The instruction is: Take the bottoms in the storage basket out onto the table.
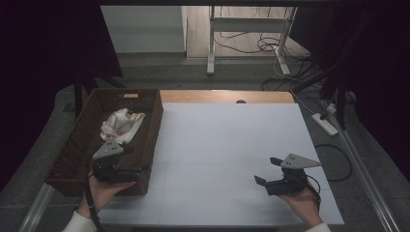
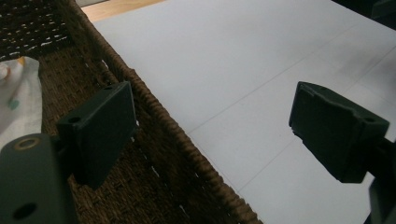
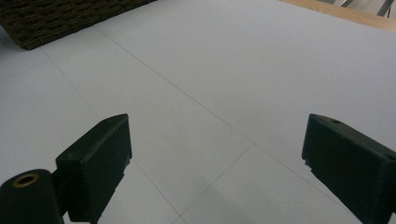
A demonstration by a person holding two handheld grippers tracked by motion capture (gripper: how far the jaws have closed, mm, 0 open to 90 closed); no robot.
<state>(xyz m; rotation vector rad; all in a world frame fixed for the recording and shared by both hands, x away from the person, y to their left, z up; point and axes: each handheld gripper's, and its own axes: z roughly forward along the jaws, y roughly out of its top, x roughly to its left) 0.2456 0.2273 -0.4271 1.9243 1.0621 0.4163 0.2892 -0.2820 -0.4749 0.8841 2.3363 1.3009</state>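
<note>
High view first: the table (image 1: 232,145) is covered by a plain white sheet with faint crease lines, a strip of bare wood showing at its far edge. A long wicker basket (image 1: 152,126) lies along its left side, and a crumpled white cloth (image 1: 121,126) with orange marks, perhaps a printed towel, lies inside it toward the far end, so it looks already stowed. The left tool (image 1: 140,169) is held at the basket's near right wall, jaws wide apart and gripping nothing; in the left gripper view one jaw stands over the basket's inside and the other over the sheet, straddling the rim. The right tool (image 1: 266,170) rests low near the table's near right corner, well apart from the basket, also spread wide and empty, likely just parked. Beyond the table the room is dim: grey floor, white desk legs, loose cables, a power strip.
</note>
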